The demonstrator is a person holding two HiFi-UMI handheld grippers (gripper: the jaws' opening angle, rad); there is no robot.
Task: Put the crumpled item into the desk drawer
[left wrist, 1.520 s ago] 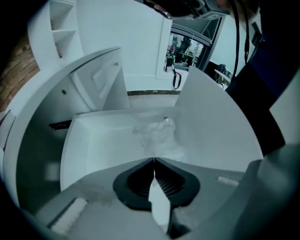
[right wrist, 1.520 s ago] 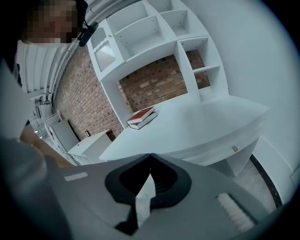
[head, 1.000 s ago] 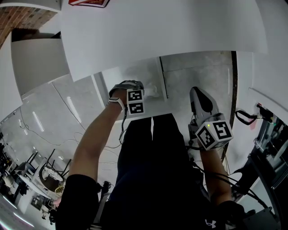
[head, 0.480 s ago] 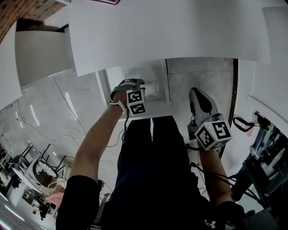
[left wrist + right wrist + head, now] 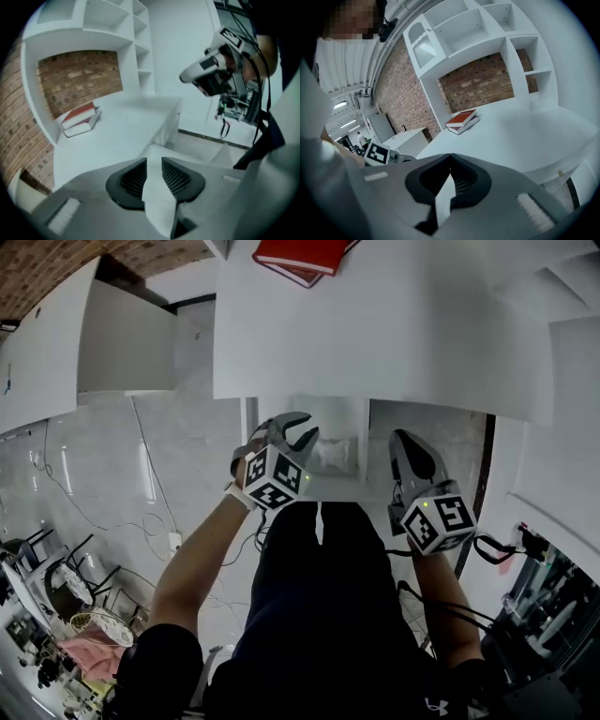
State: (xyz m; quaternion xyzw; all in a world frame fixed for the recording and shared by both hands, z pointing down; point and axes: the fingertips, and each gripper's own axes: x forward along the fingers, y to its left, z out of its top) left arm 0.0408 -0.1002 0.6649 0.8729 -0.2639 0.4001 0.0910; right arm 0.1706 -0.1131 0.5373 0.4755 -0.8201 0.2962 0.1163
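Head view: crumpled item (image 5: 334, 457) lay inside open drawer (image 5: 362, 448) under tabletop (image 5: 375, 334), just right of left hand-held gripper (image 5: 305, 427). Left was nearer than right hand-held gripper (image 5: 410, 442). Left jaws had just been opening, stood wide, nothing between, tilted down. Right jaws were together, empty. Likely next: push drawer shut.

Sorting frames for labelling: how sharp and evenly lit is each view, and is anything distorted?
Head view: sharp, fisheye-curved, white desk nearly washed out. Left gripper view: soft and smeared, books blurry, dark corners. Right gripper view: crisper, books clear, shelves bowed, dark rim.
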